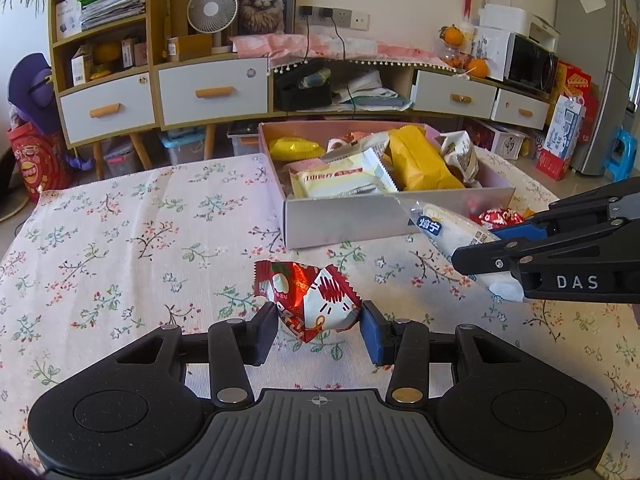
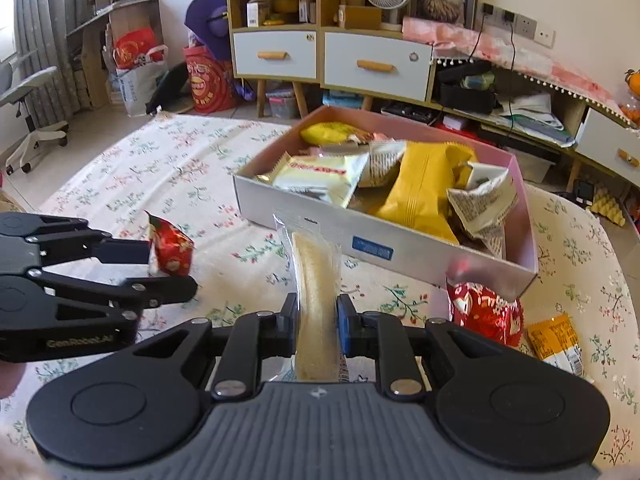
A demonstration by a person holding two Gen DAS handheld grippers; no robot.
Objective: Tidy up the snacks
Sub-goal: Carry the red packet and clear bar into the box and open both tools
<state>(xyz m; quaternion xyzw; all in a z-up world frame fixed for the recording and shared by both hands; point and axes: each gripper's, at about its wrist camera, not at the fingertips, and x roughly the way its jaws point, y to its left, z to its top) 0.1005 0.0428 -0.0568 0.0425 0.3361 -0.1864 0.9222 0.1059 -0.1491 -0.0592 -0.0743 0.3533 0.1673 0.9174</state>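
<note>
Left gripper (image 1: pixel 319 320) pinches a red and white snack packet (image 1: pixel 310 300) between its pads, just above the flowered tablecloth (image 1: pixel 120 240). Right gripper (image 2: pixel 317 320), clamped tight on a long clear-wrapped cake bar (image 2: pixel 314 280), points it at the near wall of the open box (image 2: pixel 400 248). That box, near the table's far edge, brims with yellow and cream packets. Beside its near right corner lie a red foil packet (image 2: pixel 486 314) and a yellow one (image 2: pixel 556 342).

Red-white snack packet (image 1: pixel 310 300) clamped upright; clear-wrapped cake bar (image 2: pixel 316 300) clamped; snack-filled box (image 1: pixel 344 224) on tablecloth.
</note>
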